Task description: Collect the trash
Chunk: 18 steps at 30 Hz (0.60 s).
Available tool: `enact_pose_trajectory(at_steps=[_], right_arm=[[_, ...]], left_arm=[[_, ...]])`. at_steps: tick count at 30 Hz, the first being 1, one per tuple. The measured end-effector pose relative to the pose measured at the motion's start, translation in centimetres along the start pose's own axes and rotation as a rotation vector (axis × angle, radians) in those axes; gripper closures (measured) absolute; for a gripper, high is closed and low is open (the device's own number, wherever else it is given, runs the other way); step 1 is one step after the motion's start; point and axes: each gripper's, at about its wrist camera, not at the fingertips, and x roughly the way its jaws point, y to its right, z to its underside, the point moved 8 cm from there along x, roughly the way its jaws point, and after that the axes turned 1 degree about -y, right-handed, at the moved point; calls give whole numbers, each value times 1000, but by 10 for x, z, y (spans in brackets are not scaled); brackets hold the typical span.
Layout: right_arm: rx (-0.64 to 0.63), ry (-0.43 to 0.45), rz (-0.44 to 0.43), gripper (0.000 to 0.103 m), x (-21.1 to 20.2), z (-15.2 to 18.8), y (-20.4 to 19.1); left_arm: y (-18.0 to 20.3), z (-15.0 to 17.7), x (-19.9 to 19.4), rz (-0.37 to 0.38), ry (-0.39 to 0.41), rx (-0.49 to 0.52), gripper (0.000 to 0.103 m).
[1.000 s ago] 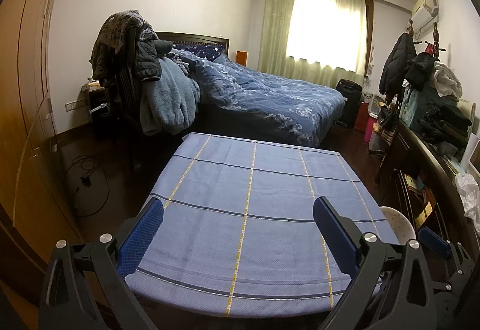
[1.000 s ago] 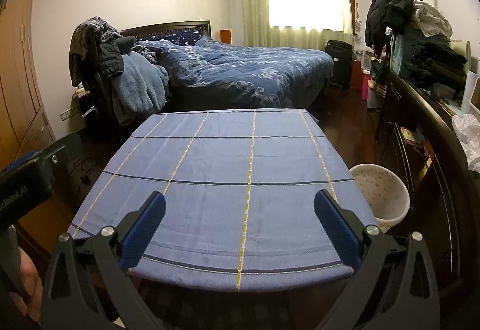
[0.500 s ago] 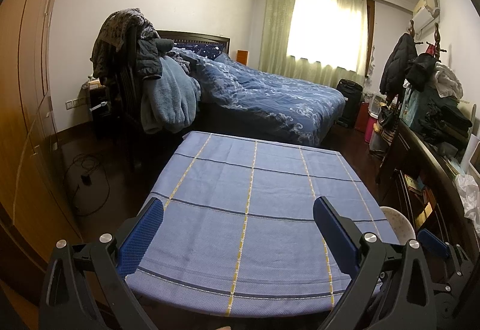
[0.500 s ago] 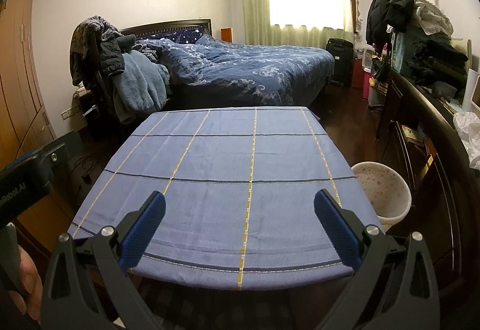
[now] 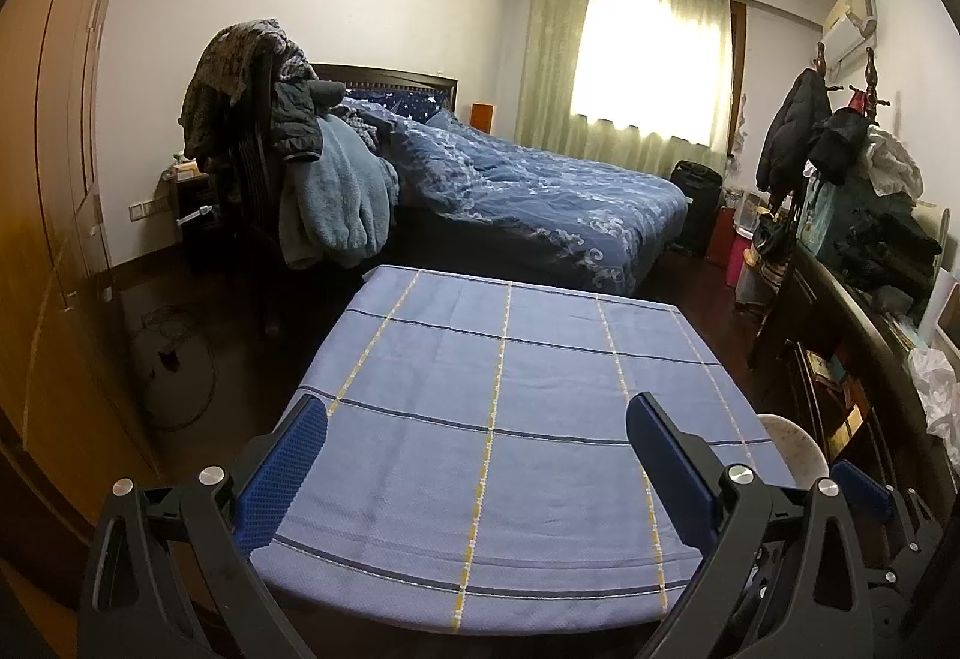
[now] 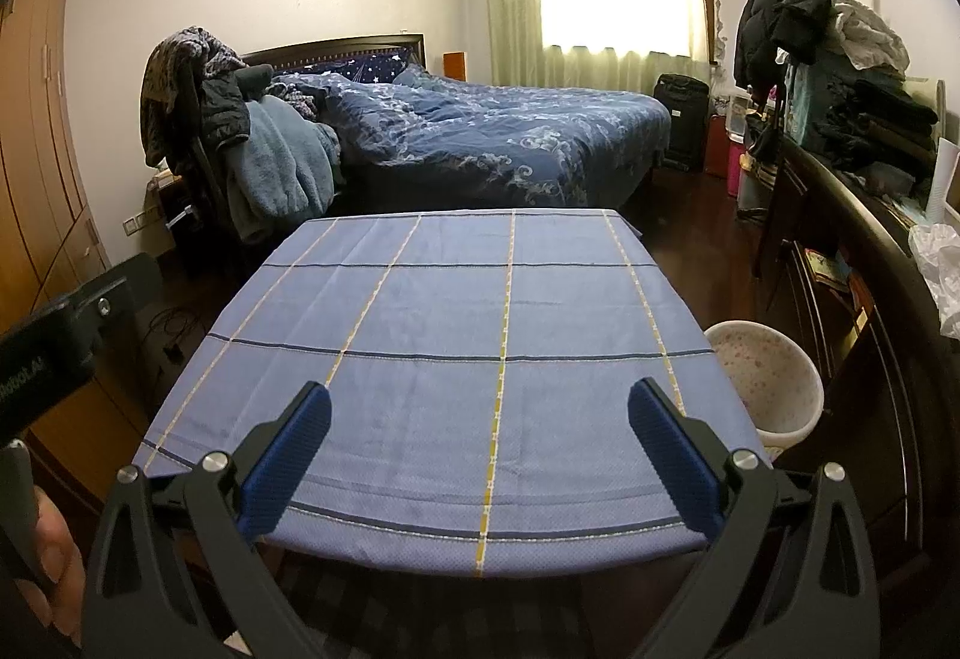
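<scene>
A bed (image 6: 510,137) lies beyond the table (image 6: 456,311), its blue checked cloth bare; the white bin (image 6: 765,383) (mouth upward) stands off the table's right edge. Both the left gripper (image 5: 477,434) and right gripper (image 6: 480,422) hover spread wide, empty, barely shifted since earlier.

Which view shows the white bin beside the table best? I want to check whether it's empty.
The right wrist view: the white bin shows its rim and speckled inside, with nothing visibly in it. In the left wrist view only a sliver of the bin peeks out past the table.
</scene>
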Motion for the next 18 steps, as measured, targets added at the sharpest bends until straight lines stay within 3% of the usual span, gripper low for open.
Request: enact_pose_trajectory(at_steps=[18], right_arm=[[2,-8,-4,3,3,6,1]], left_arm=[[9,2,-2,25,-10,13,4]])
